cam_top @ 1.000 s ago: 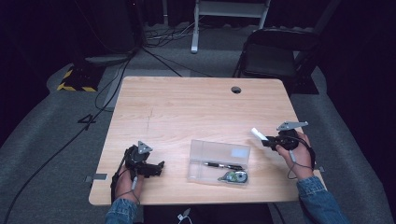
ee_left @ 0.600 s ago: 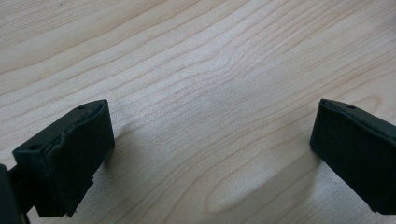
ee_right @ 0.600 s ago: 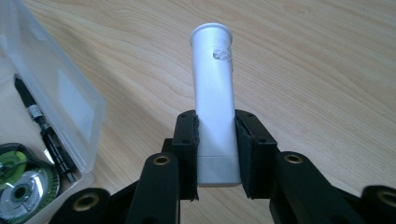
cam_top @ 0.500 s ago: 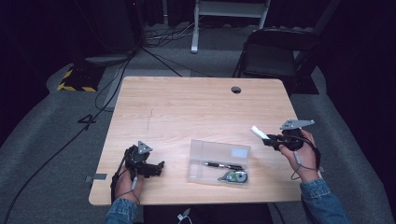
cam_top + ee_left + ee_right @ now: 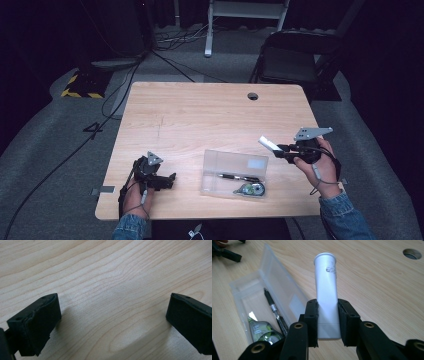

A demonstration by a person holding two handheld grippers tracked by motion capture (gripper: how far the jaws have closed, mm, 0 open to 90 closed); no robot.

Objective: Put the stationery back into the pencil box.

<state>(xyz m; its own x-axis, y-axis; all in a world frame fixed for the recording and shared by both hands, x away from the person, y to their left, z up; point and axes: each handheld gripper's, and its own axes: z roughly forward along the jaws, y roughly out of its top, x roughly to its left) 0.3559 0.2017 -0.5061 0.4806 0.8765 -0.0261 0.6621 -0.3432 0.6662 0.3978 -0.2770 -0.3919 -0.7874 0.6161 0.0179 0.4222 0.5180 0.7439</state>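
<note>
Right gripper (image 5: pixel 327 322) is clamping a white tube (image 5: pixel 326 287) above the table (image 5: pixel 200 115), right of the clear box (image 5: pixel 235 172); its own view is revealing a pen (image 5: pixel 274 311) and green tape dispenser (image 5: pixel 260 330) inside. Left gripper (image 5: pixel 167 181) is resting at the near left, jaws gaping wide over bare wood.

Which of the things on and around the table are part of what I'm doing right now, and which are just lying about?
In the job:
- white tube, clamped in the right hand-held gripper
- clear plastic box
- black pen and green tape dispenser inside the box

Lying about:
- left hand-held gripper, open, resting on the table
- folding chair
- floor cables
</note>
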